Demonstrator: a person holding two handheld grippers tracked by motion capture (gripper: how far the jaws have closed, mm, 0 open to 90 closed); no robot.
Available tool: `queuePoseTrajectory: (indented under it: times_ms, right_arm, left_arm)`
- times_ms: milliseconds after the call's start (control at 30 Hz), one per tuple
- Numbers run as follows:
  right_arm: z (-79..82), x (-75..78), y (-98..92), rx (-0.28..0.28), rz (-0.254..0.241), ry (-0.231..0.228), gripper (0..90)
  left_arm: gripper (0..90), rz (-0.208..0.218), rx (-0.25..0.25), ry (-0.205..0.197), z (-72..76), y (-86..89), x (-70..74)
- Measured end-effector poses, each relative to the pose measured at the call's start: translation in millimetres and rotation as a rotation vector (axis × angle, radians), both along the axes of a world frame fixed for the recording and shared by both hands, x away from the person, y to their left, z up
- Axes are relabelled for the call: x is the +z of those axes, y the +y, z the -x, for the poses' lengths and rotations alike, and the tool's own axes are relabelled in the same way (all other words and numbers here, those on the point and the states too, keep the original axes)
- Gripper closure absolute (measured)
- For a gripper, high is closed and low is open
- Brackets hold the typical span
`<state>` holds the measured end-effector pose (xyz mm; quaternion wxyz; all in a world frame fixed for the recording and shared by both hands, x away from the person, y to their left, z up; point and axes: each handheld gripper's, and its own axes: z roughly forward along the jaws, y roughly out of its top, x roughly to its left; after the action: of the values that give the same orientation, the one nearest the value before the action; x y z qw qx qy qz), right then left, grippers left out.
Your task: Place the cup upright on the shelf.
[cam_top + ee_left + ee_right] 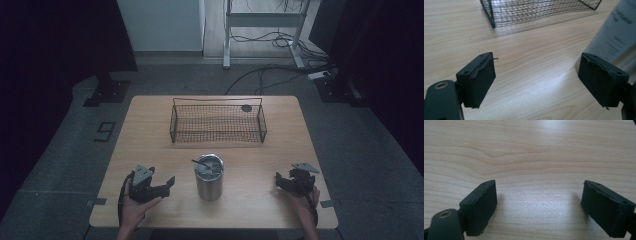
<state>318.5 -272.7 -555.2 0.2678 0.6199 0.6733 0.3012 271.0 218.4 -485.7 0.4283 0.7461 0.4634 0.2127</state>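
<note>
The left gripper (536, 80) had its two black jaws spread wide with nothing between them but bare wood, and its padded fingertips (482, 82) hung a little above the light wooden tabletop (260, 200). Just beyond its right-hand jaw, in the left gripper view, stood the side of the brushed steel tumbler (616, 35), close by yet apart from the pad. The right gripper (539, 207) was likewise spread wide and empty, low over plain wood grain.

From above, the person's left hand (136, 205) held the left gripper (162, 186) near the front left corner of the tabletop, jaws pointing towards the tumbler (208, 182). The right hand (302, 202) held the right gripper (282, 181) near the front right corner, also pointing inward. The tumbler stood upright between them, in the middle of the front half of the tabletop, with a dark straw-like piece (200, 163) lying across its lidded top. Behind it, towards the far edge, sat the long black wire mesh basket (218, 135), well apart from the tumbler, with a small dark round thing (246, 108) at its far right corner.
</note>
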Motion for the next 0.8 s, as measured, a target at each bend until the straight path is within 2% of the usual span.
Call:
queuePoseTrajectory:
  times_ms: [200, 533, 800]
  right_arm:
    - [-0.1, 0.0, -0.2, -0.003, 0.000, 0.000, 13.0]
    - [0.0, 0.0, -0.1, -0.004, 0.000, 0.000, 13.1]
    - [0.0, 0.0, -0.2, -0.004, 0.001, 0.000, 13.1]
  left_arm:
    - [14.2, 0.016, -0.047, -0.014, 7.5, -7.5, 8.8]
    - [14.0, 0.029, -0.114, -0.076, 25.8, -17.5, 30.0]
    - [11.9, 0.042, -0.174, -0.071, 31.3, -30.0, 33.9]
